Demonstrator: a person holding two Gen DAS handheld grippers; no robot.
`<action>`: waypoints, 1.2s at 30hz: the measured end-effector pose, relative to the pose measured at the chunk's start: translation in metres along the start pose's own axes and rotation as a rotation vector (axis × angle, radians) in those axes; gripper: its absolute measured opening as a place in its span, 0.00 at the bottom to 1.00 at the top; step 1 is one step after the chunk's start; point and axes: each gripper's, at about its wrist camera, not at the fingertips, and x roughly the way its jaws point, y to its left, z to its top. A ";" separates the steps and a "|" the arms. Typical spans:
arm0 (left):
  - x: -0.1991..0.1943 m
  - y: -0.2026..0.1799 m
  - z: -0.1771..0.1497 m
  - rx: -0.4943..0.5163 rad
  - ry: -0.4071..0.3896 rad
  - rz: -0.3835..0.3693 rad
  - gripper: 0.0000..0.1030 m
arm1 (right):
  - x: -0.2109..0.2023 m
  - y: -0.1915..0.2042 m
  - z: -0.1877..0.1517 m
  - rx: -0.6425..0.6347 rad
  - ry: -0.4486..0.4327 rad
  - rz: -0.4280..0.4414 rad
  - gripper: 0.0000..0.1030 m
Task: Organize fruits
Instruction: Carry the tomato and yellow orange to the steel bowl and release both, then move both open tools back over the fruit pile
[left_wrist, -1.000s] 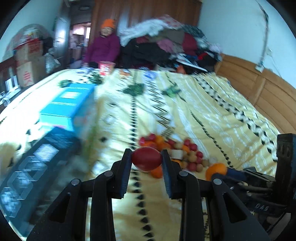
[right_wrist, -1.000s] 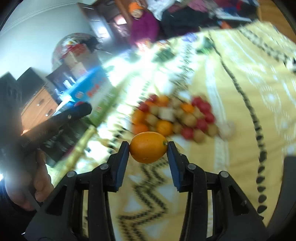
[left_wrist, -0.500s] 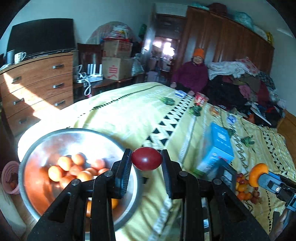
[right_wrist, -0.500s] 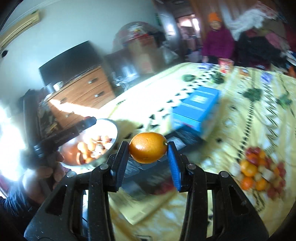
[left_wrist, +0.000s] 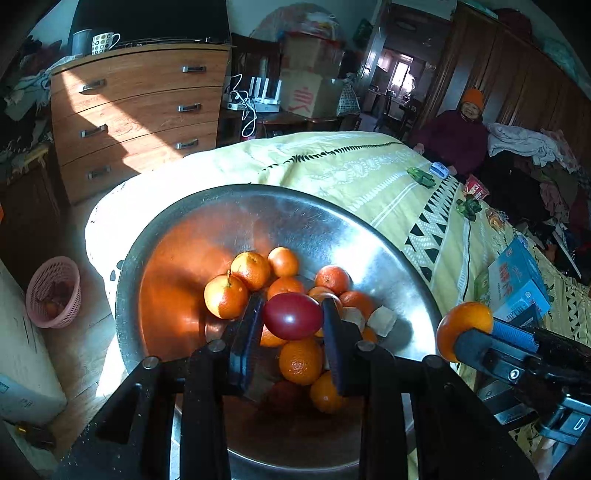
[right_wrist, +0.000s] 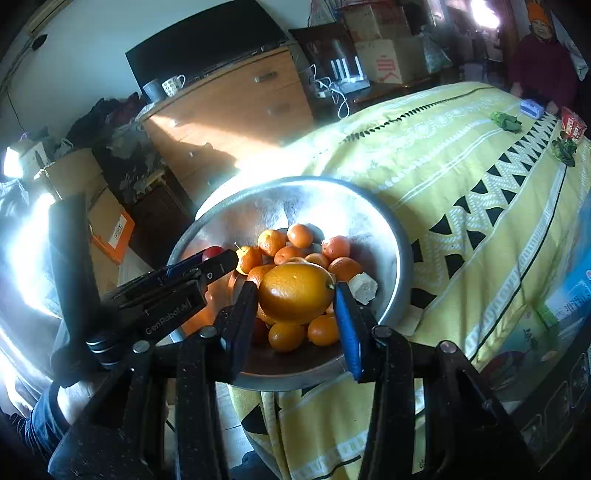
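My left gripper (left_wrist: 292, 321) is shut on a red fruit (left_wrist: 292, 316) and holds it above the metal bowl (left_wrist: 332, 229). The bowl holds several oranges (left_wrist: 225, 297) and pale chunks (left_wrist: 382, 320). My right gripper (right_wrist: 295, 297) is shut on a large orange (right_wrist: 295, 291) over the same bowl (right_wrist: 384, 221). In the left wrist view the right gripper's orange (left_wrist: 463, 328) shows at the bowl's right rim. In the right wrist view the left gripper (right_wrist: 212, 258) reaches in from the left with the red fruit (right_wrist: 212, 252).
The bowl sits at the edge of a bed with a yellow patterned cover (left_wrist: 369, 173). A blue box (left_wrist: 517, 280) lies on the bed to the right. A wooden dresser (left_wrist: 136, 110) and a pink basket (left_wrist: 55, 291) stand beside the bed. A person (left_wrist: 458, 136) sits at the far side.
Both grippers swung left from the fruit pile on the bed to the metal bowl and now hover over it, each still holding its fruit.
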 end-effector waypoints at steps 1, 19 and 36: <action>0.003 0.002 -0.002 0.000 0.006 -0.001 0.31 | 0.004 0.001 0.002 -0.002 0.009 -0.007 0.41; 0.015 0.013 -0.001 -0.011 0.025 -0.022 0.39 | 0.031 0.016 0.007 -0.047 0.072 -0.075 0.42; -0.019 -0.011 0.005 0.007 -0.056 -0.012 0.63 | -0.038 0.023 0.007 -0.099 -0.066 -0.250 0.59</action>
